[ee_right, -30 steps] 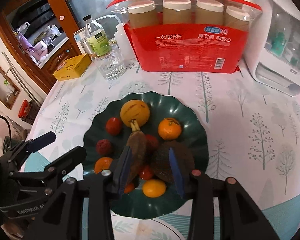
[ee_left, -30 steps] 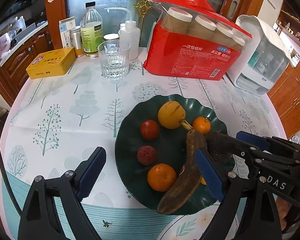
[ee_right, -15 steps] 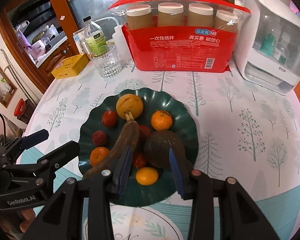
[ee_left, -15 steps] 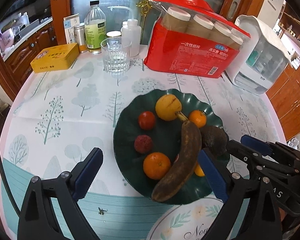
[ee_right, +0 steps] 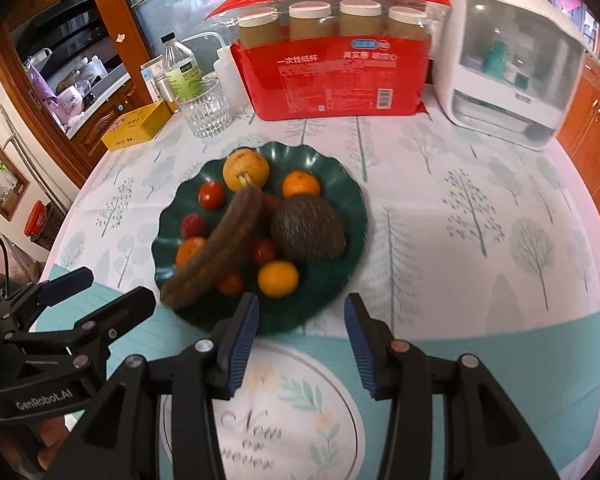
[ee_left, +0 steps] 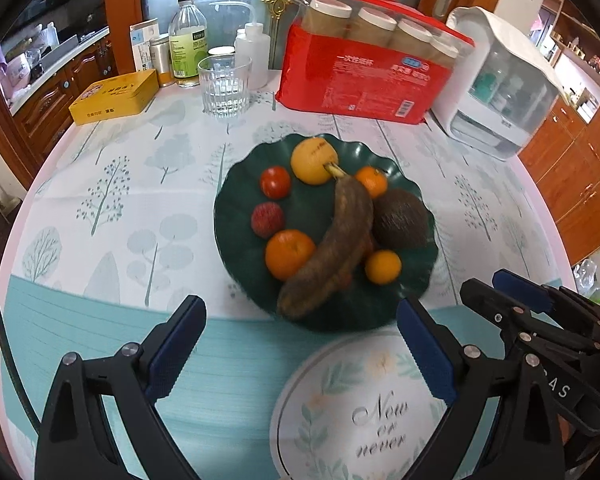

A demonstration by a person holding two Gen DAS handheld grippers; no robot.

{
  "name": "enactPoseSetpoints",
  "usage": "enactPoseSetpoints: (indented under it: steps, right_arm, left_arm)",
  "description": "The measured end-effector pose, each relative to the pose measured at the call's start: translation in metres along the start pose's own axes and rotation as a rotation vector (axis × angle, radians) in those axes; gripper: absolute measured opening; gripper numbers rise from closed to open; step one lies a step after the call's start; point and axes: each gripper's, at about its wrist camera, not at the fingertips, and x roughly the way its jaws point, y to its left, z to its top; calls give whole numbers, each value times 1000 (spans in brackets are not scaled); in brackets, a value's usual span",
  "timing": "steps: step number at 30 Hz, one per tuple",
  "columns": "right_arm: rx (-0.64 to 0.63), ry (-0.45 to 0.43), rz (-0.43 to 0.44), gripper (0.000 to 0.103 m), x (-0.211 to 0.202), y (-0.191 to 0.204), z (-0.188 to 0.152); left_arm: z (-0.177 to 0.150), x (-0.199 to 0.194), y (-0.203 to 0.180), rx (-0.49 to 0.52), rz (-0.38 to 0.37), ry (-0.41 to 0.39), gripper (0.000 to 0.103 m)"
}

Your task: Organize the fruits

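Your left gripper gapes wide and empty, your right gripper has just been opening, clear of the green plate.

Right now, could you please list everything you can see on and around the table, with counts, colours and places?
scalloped plate: 1, dark green, table centre, holds all fruit
overripe banana: 1, brown, lying across the plate
round yellow fruit: 1, plate's far side
oranges: 3, orange, around the banana
small red fruits: several, red, left of and under the banana
rough dark fruit: 1, brown, plate's right
drinking glass: 1, clear, behind the plate
paper cup pack: 1, red
tin box: 1, yellow, far left
bottles: 2, far edge
storage case: 1, white, far right
left gripper: open, empty
right gripper: open, empty
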Motion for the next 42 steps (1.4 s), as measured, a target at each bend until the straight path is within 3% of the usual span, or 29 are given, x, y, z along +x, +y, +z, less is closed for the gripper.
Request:
enactPoseSetpoints:
  steps: [18, 25, 42]
  right_arm:
    - [43, -45, -80, 50, -102, 4, -93]
    - [55, -82, -94, 51, -121, 7, -103]
    - [68, -91, -126, 51, -128, 9, -108]
  left_arm:
    - [-92, -95, -31, 29, 78, -23, 98]
    - [-104, -116, -44, 47, 113, -58, 98]
    - [-108, -125, -51, 44, 145, -60, 98]
